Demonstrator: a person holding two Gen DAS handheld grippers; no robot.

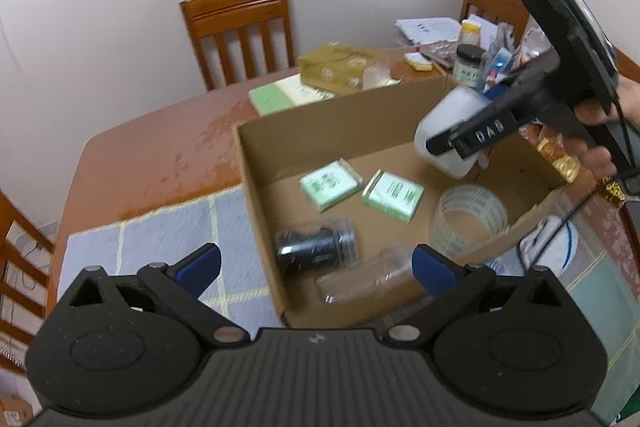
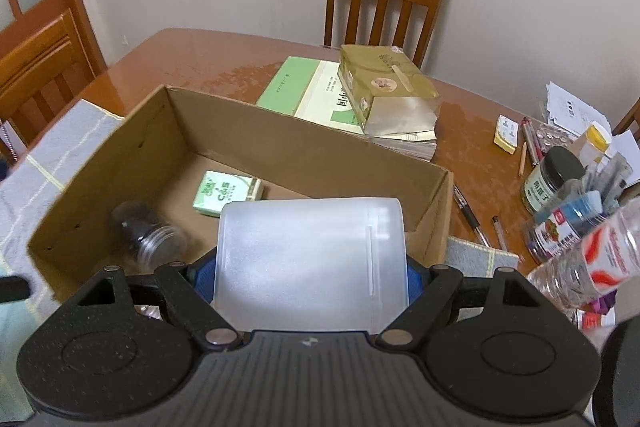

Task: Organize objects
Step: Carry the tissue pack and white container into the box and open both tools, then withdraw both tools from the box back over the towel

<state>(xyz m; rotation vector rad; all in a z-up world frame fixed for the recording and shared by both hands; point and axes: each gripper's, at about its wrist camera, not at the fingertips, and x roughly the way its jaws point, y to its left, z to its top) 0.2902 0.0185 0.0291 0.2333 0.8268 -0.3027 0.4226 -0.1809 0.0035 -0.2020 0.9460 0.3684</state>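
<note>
The right gripper (image 2: 312, 279) was clamped on a translucent white container (image 2: 312, 263), its blue pads pressed against both sides, and held it over the near right part of an open cardboard box (image 1: 256, 155) standing on a wooden table (image 1: 160, 147). A hand (image 1: 600, 131) gripped that tool's handle at the right edge of the left wrist view. The left gripper (image 1: 316, 267) stood released, its blue fingers (image 1: 200, 263) spread wide with nothing pressed between them, above the box's near edge. Inside the box lay two green packets (image 1: 330, 185), side by side, a dark jar (image 1: 316, 247) on its side, a roll of clear tape (image 1: 468, 215) and a clear cylindrical object (image 1: 368, 279), blurred, near the front wall. Beyond the box, a gold-coloured package (image 2: 384, 87) rested on a green book (image 2: 296, 87). Bottles and jars (image 2: 560, 211) crowded the table to the right.
</note>
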